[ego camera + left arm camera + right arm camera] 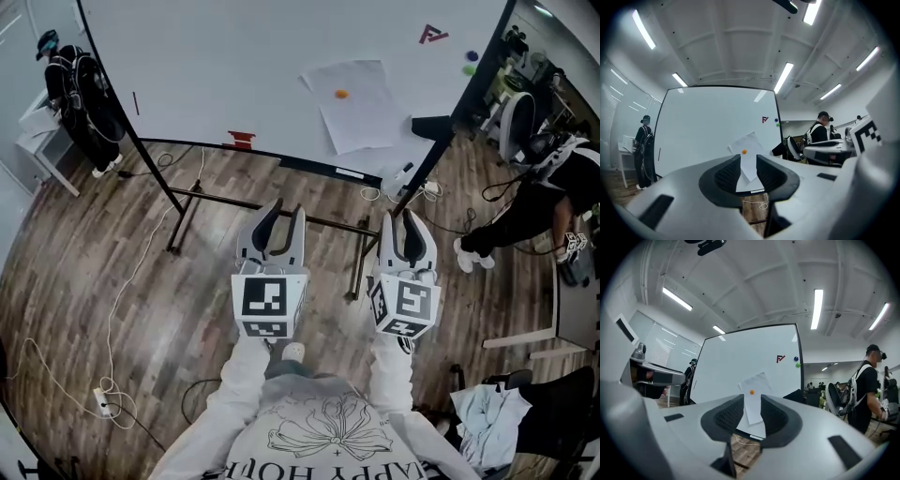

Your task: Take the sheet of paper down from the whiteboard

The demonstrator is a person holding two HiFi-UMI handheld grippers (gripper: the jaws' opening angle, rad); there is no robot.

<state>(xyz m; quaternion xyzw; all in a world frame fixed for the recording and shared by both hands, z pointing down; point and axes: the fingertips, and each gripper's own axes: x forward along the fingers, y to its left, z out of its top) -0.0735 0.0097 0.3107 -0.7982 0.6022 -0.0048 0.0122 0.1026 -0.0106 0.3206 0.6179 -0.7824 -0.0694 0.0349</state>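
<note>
A white sheet of paper (353, 103) hangs tilted on the whiteboard (234, 66), pinned by an orange magnet (341, 94). The same sheet (746, 157) shows in the left gripper view, and the sheet (755, 399) shows again in the right gripper view, far ahead between the jaws. My left gripper (283, 223) and right gripper (405, 225) are held side by side, well short of the board, pointing at it. Both stand open with nothing between the pads.
The whiteboard stands on a black metal frame (272, 206) over a wood floor with cables. A red eraser (241, 139) sits on the board's ledge; blue and green magnets (471, 62) at its upper right. A person (80, 89) stands left, another (534, 202) right.
</note>
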